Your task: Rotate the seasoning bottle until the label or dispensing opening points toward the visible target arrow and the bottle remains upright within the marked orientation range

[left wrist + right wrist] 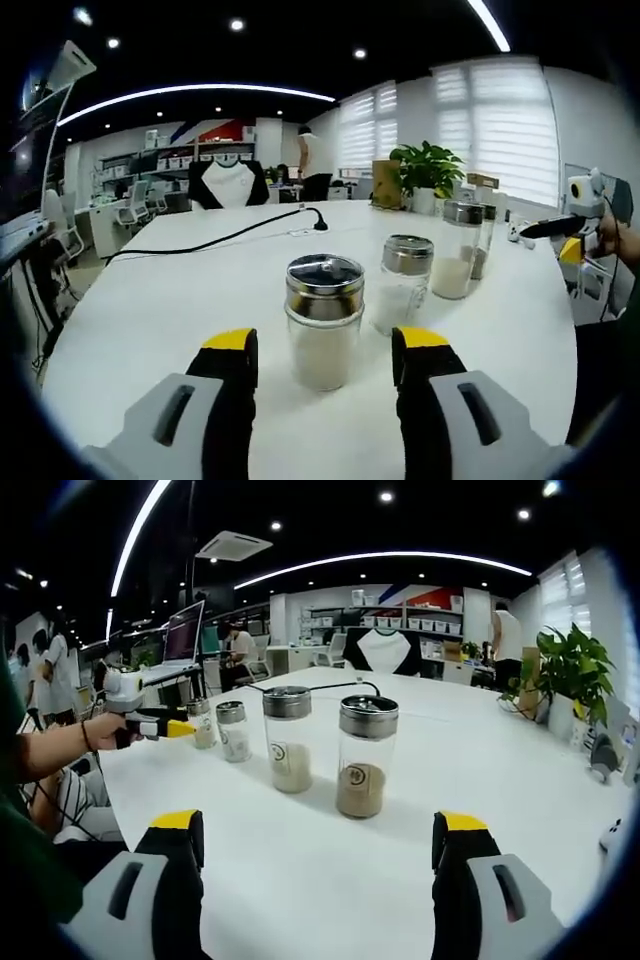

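Yellow-tipped jaws of our left claw (323, 350) rise nearest the lens in the left gripper view, spread wide and holding nothing. Between them, just beyond the tips, stands the nearest seasoning bottle (323, 322), upright on the white worktop (150, 300), with a shiny metal cap and pale contents. To its right and farther back stands a 2nd bottle (402, 283), and farther right a 3rd bottle (457, 250) with a 4th close behind it. A black cable (215, 241) runs across the worktop behind them, and a potted plant (428, 172) sits at the far edge.

From the right gripper view, our right claw (320, 840) also stands wide open and empty. At the left, a hand (105, 730) holds the left claw beside 2 small jars (232, 731). Right of these we see a taller bottle of pale powder (288, 738), then a bottle of brown powder (366, 756), both upright, apart from each other and well ahead of our jaws. Each of these 2 shows a small round label facing us.
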`<control>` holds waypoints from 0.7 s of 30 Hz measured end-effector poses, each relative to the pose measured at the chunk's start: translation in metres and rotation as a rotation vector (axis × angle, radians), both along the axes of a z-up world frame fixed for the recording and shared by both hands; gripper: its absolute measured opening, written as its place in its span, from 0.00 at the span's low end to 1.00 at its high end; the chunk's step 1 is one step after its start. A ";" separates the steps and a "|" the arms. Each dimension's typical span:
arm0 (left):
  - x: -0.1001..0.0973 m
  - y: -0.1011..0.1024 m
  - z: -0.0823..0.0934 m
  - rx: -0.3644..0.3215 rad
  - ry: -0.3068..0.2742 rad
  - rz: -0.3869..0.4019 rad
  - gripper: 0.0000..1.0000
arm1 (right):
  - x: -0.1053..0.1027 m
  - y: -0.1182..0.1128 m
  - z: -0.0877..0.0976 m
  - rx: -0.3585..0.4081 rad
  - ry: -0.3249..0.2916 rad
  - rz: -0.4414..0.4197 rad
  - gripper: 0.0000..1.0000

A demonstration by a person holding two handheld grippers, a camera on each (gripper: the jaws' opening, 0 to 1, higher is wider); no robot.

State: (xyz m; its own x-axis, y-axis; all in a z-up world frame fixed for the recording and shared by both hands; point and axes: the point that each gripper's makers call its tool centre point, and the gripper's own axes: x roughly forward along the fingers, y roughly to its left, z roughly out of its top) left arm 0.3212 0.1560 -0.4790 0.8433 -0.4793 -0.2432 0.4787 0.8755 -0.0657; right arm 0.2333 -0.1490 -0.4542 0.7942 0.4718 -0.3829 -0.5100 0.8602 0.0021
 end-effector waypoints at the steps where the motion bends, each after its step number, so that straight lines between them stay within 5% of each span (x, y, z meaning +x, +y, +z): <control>1: 0.000 0.003 0.002 0.000 -0.012 0.044 0.57 | 0.000 0.000 0.000 0.000 -0.001 0.001 0.97; 7: 0.003 0.010 0.010 0.076 -0.064 0.174 0.58 | -0.001 0.003 -0.001 -0.010 -0.001 0.014 0.97; 15: 0.004 0.004 0.013 0.094 -0.080 0.289 0.57 | -0.001 0.005 0.000 0.008 0.000 0.015 0.97; 18: 0.005 0.001 0.014 0.032 -0.078 0.337 0.57 | -0.001 0.004 0.000 0.006 0.000 0.013 0.97; 21: 0.007 0.000 0.014 0.078 -0.094 0.372 0.58 | 0.000 0.001 0.000 0.003 -0.002 0.004 0.98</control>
State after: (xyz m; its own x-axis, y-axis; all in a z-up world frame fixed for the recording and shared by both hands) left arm 0.3280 0.1562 -0.4653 0.9764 -0.1192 -0.1800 0.1279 0.9911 0.0374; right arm 0.2334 -0.1482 -0.4542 0.7928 0.4763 -0.3802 -0.5136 0.8580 0.0037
